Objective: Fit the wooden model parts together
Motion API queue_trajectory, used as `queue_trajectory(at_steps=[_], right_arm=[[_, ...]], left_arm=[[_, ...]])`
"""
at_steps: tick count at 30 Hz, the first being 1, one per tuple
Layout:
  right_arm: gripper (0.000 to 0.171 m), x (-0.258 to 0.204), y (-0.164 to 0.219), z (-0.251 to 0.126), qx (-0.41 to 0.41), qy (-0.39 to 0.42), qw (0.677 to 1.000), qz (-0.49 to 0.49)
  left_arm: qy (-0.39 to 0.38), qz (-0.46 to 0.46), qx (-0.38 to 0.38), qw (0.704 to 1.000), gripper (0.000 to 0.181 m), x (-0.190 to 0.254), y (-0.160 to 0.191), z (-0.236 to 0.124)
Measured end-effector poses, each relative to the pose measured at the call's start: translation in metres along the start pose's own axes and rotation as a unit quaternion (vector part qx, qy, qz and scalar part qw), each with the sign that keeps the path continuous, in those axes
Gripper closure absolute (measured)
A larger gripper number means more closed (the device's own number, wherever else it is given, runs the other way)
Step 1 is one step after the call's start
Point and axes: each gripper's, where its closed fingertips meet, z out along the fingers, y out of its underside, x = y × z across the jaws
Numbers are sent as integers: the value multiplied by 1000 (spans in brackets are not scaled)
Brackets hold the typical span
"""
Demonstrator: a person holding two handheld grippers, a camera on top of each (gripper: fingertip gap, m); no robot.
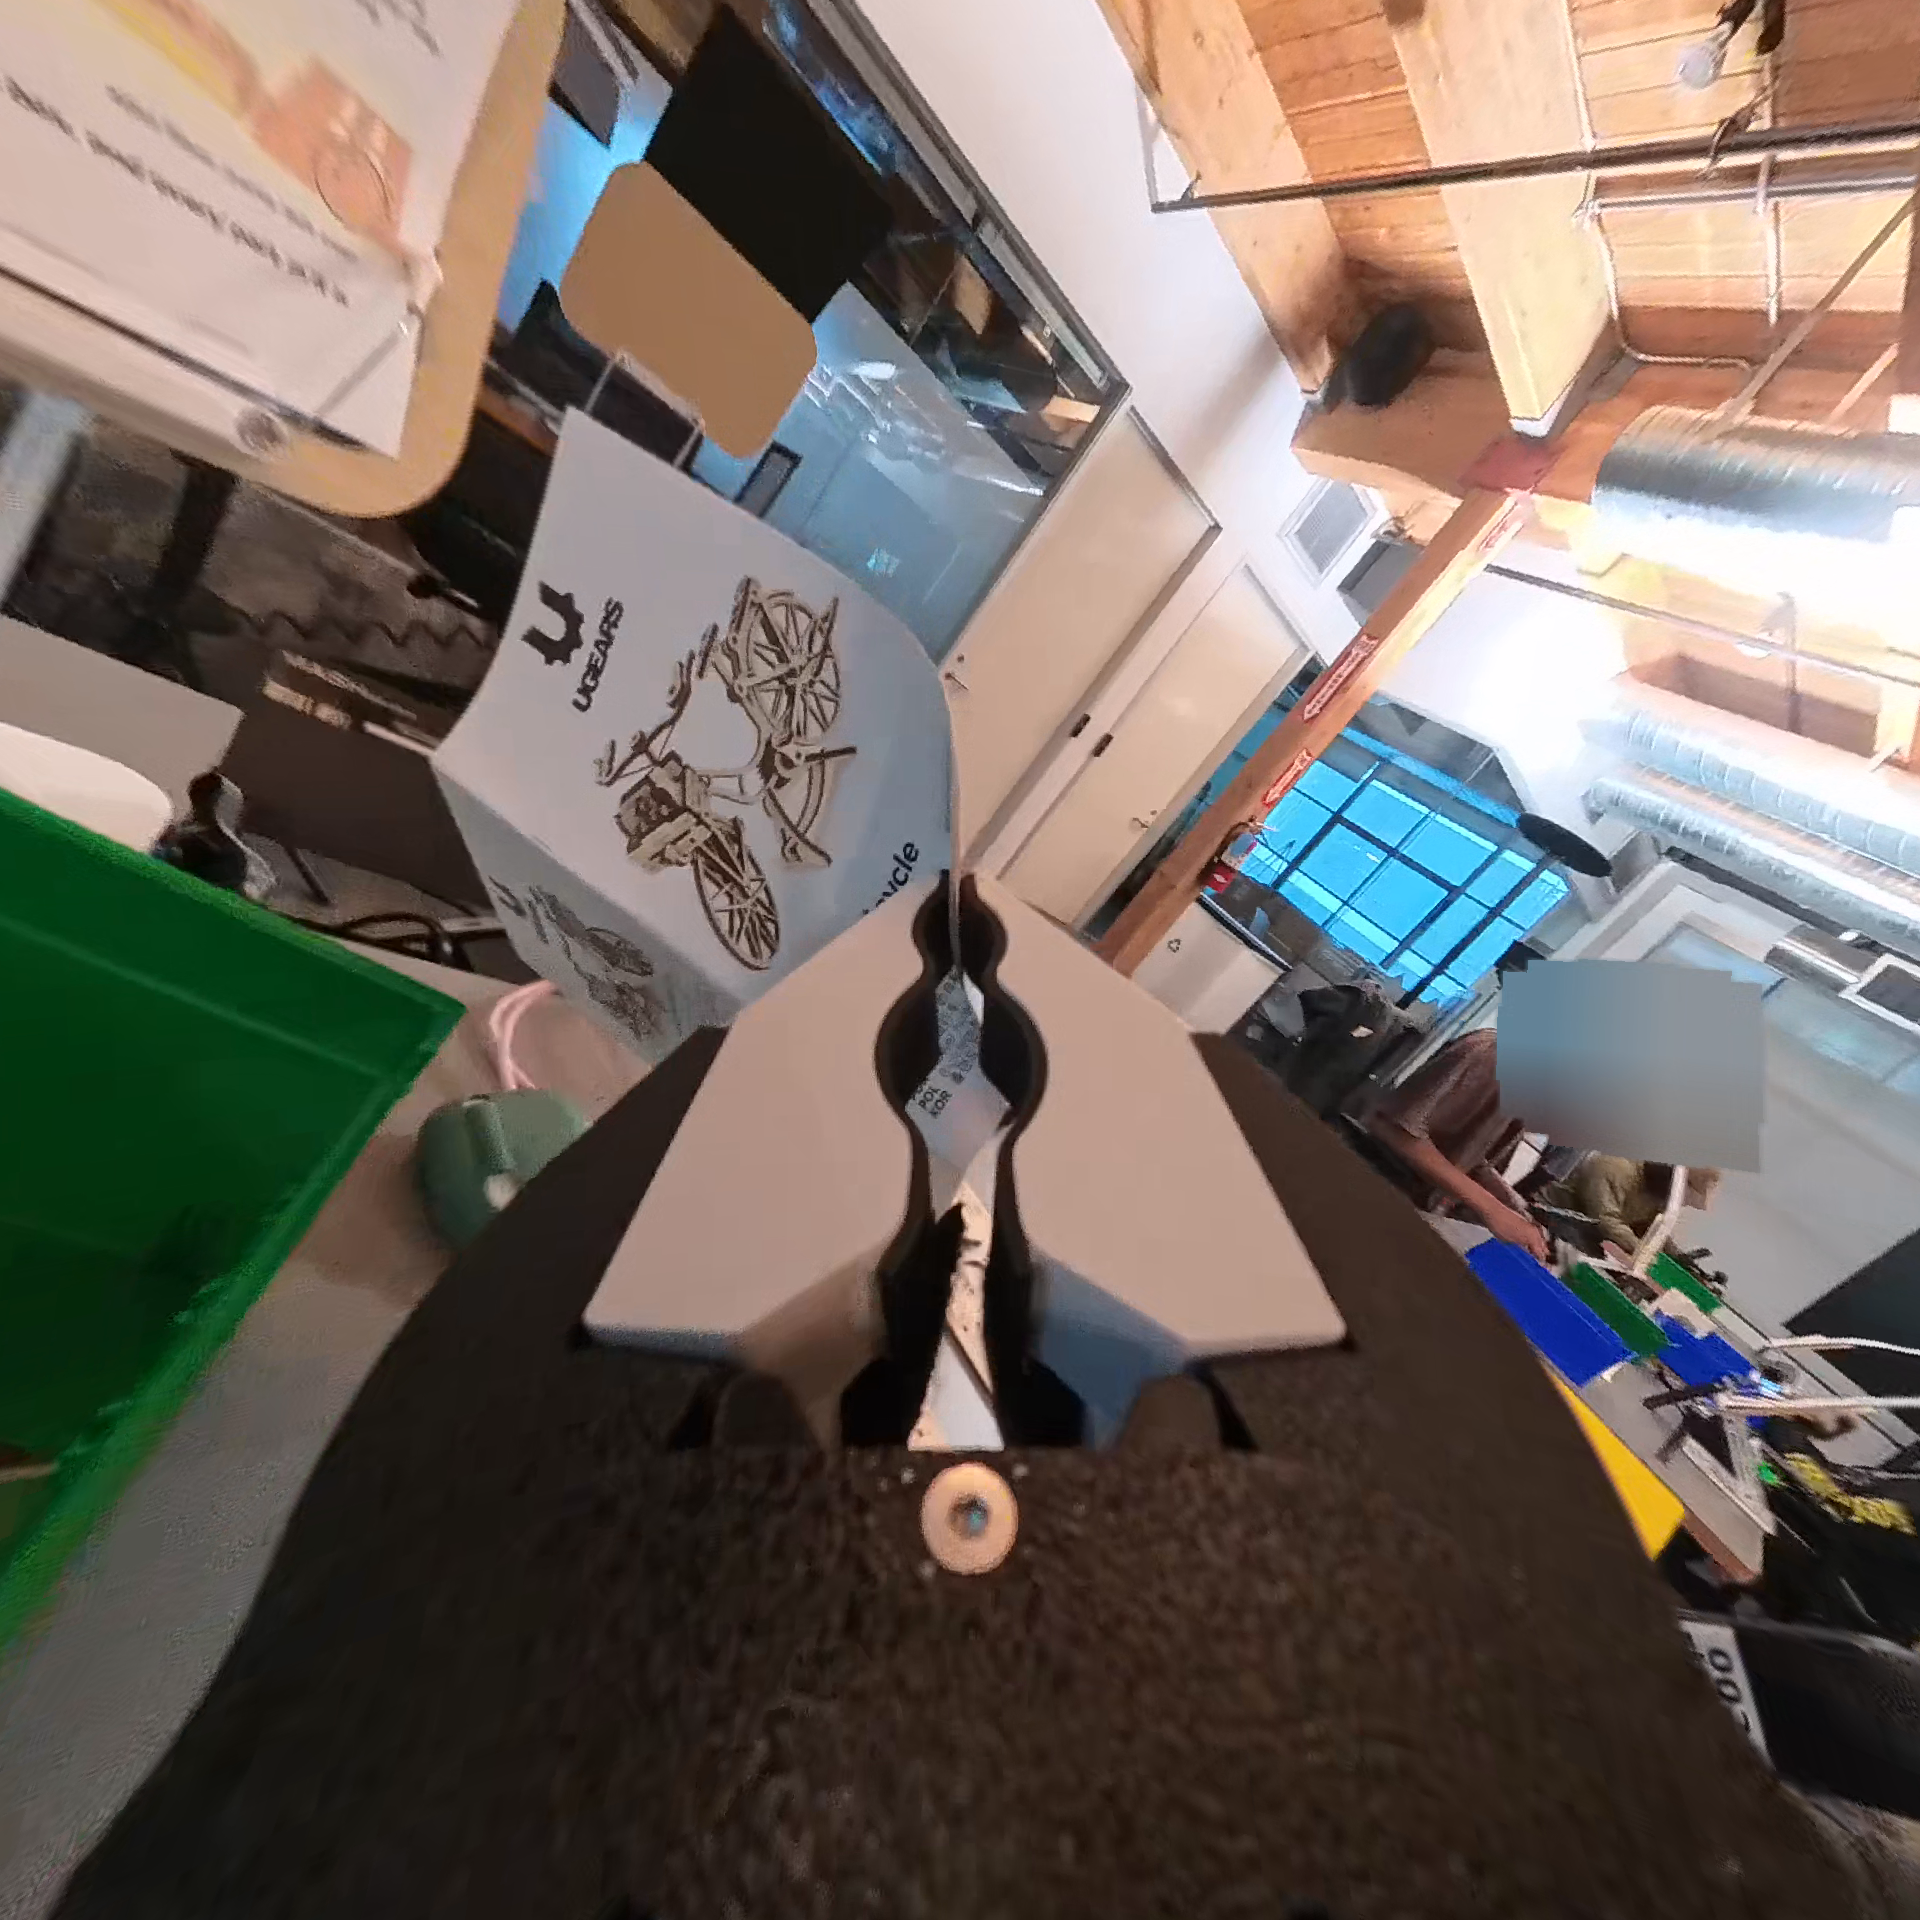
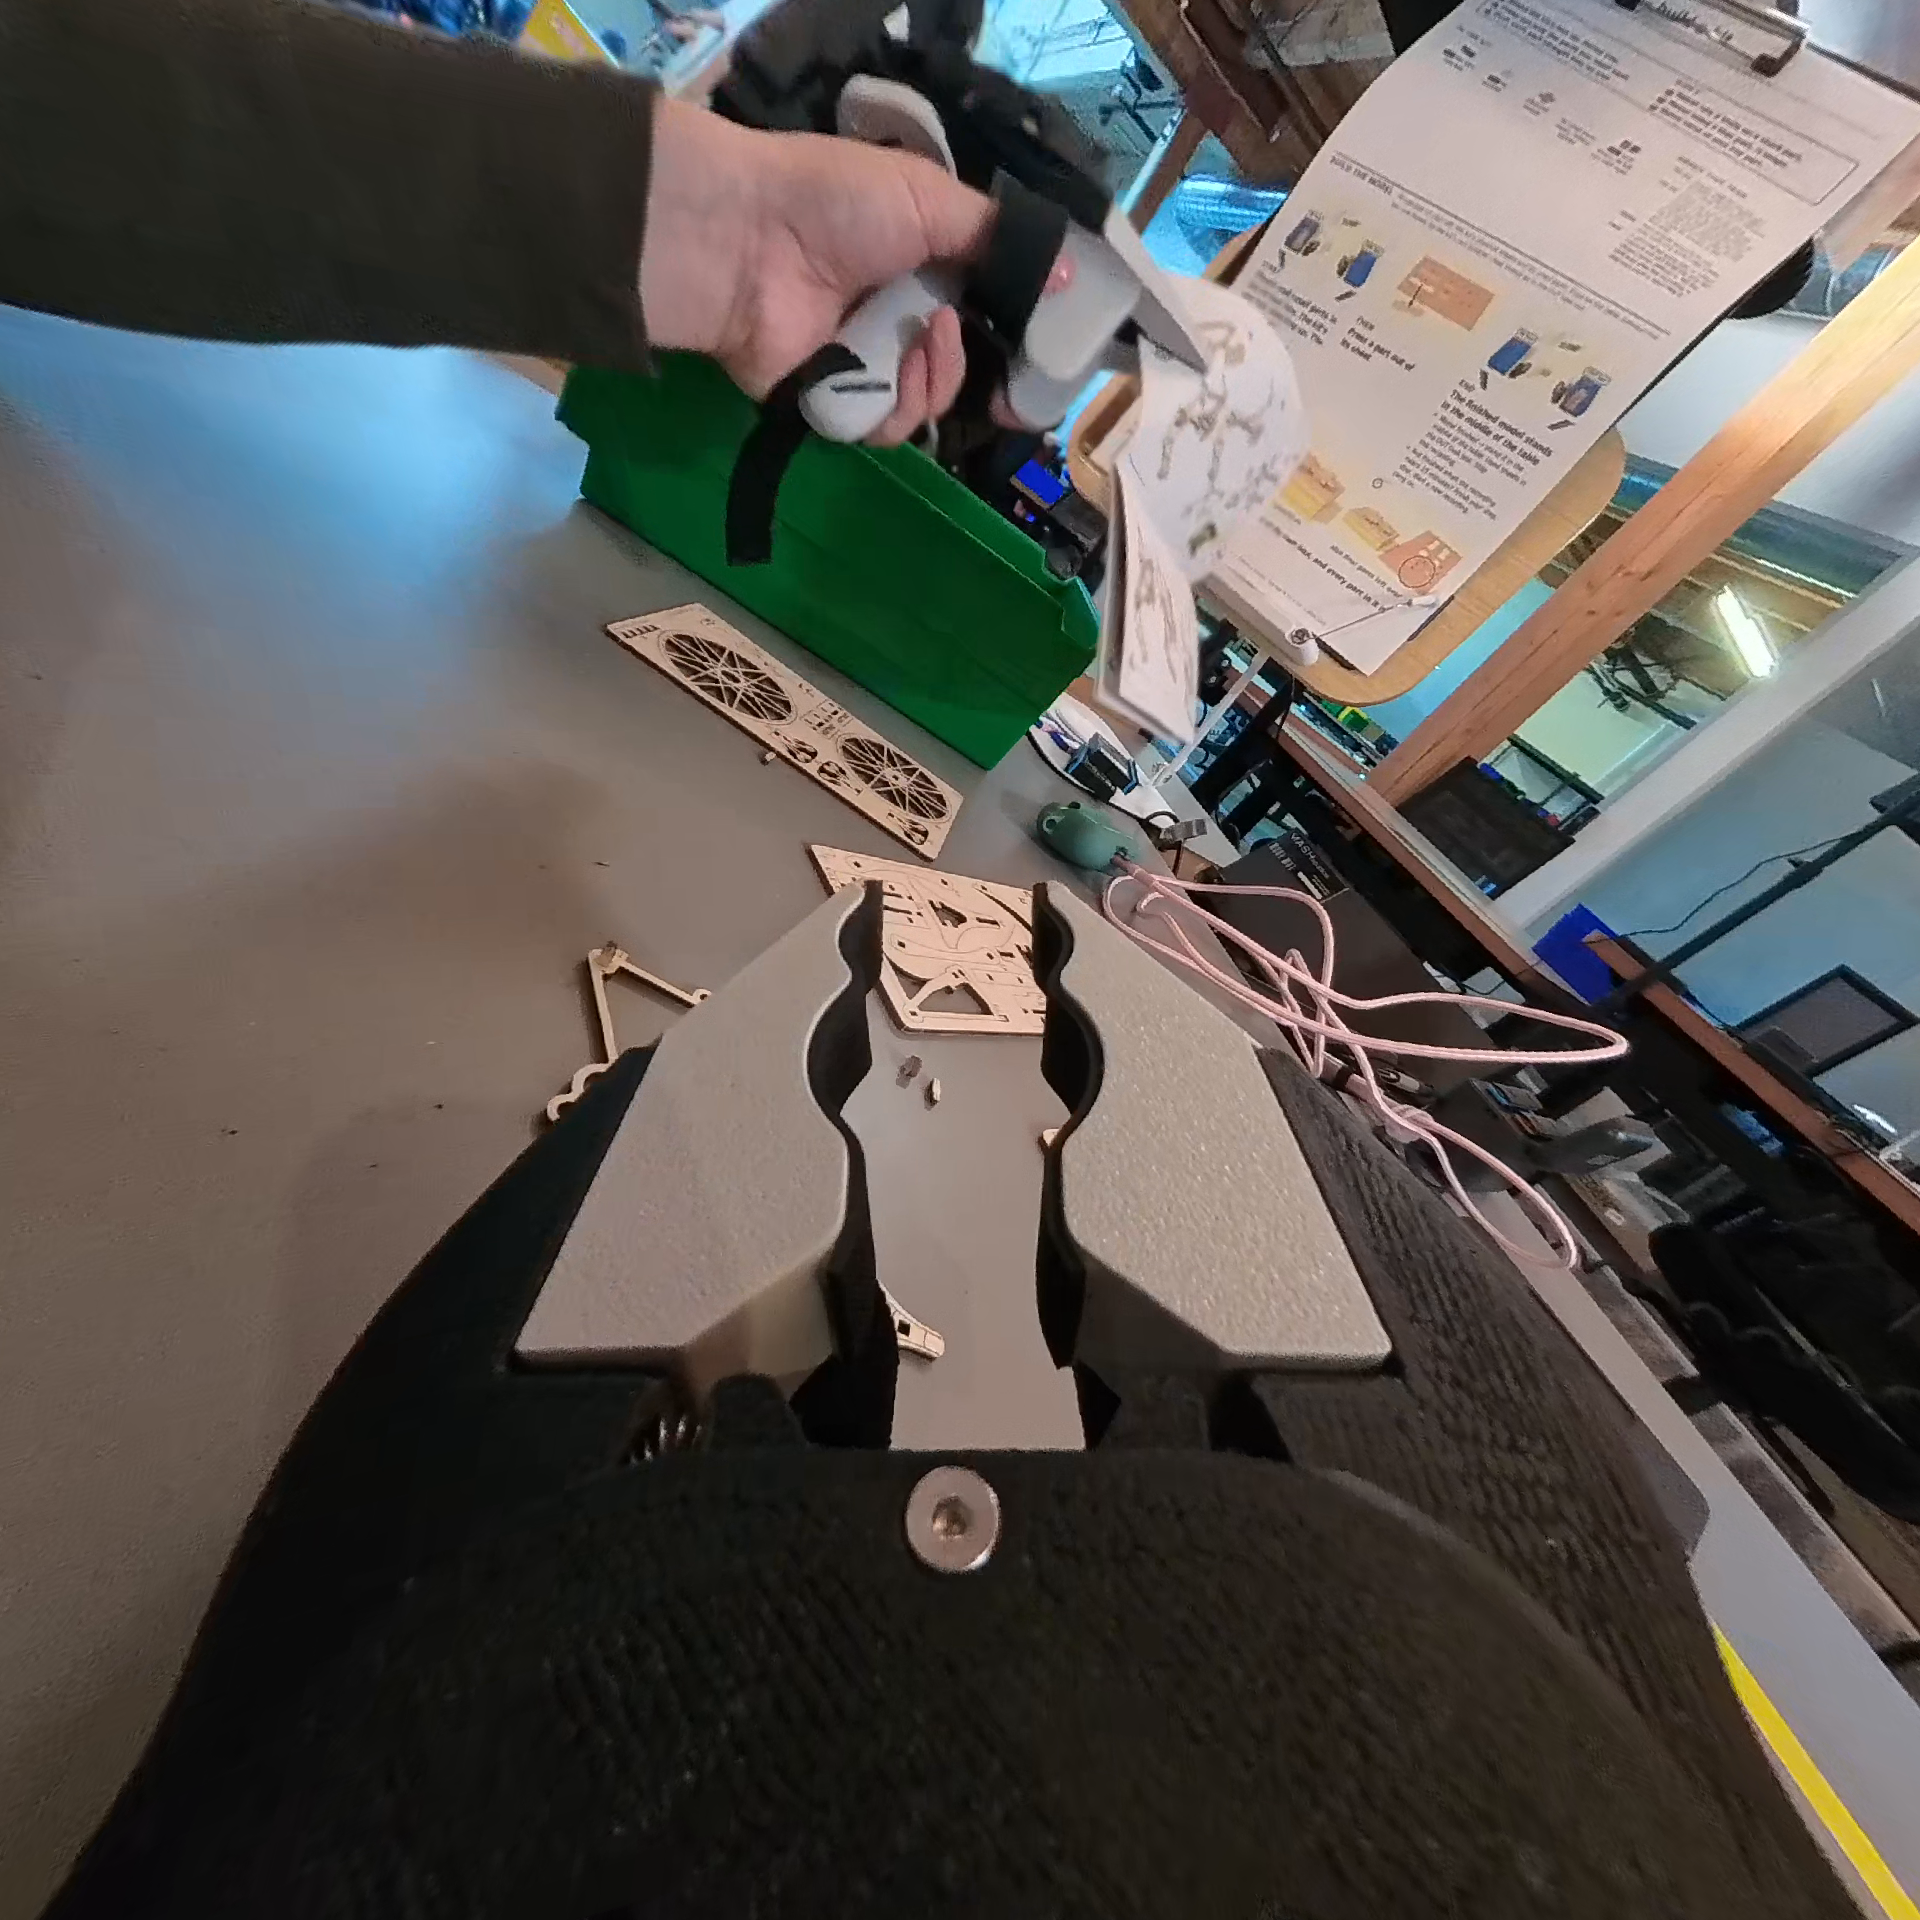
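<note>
My left gripper (image 1: pixel 961 904) is shut on the edge of a white instruction booklet (image 1: pixel 727 727) with a bicycle model printed on it, and holds it in the air. In the right wrist view a hand holds that gripper (image 2: pixel 1169 338) above the table with the booklet (image 2: pixel 1205 447) hanging from it. My right gripper (image 2: pixel 956 904) is open and empty, low over the grey table (image 2: pixel 312 935). A wooden sheet with wheel parts (image 2: pixel 790 717) lies flat ahead. A second wooden sheet (image 2: pixel 956 966) lies just beyond my fingertips. A loose triangular wooden part (image 2: pixel 613 1008) lies to the left, and tiny bits (image 2: pixel 920 1081) lie between the fingers.
A green bin (image 2: pixel 831 561) stands behind the sheets and shows in the left wrist view (image 1: pixel 156 1091). A clipboard with a printed sheet (image 2: pixel 1507 312) stands at the back right. A small green object (image 2: pixel 1081 831) and a pink cable (image 2: pixel 1351 1018) lie near the table's right edge. Across from one pair of fingers to the other is roughly 30 cm.
</note>
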Motion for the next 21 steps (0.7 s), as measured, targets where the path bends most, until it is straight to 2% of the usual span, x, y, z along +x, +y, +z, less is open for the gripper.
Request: queue_trajectory(at_steps=[1,5,10,16,21], right_arm=[[144,0,0,0,1,0,1000,1],[144,0,-1,0,2,-1,1000,4],[144,0,-1,-1,5,-1,1000,7],[144,2,0,-1,5,1,1000,13],[144,3,0,-1,4,1,1000,16]], left_arm=[[11,-10,-4,1000,181,1,5,6],[62,-65,-6,996,181,7,15,26],[11,-78,-46,996,181,-25,39,43],[-80,9,-101,992,181,-56,70,45],[-115,49,-138,982,181,-71,80,36]])
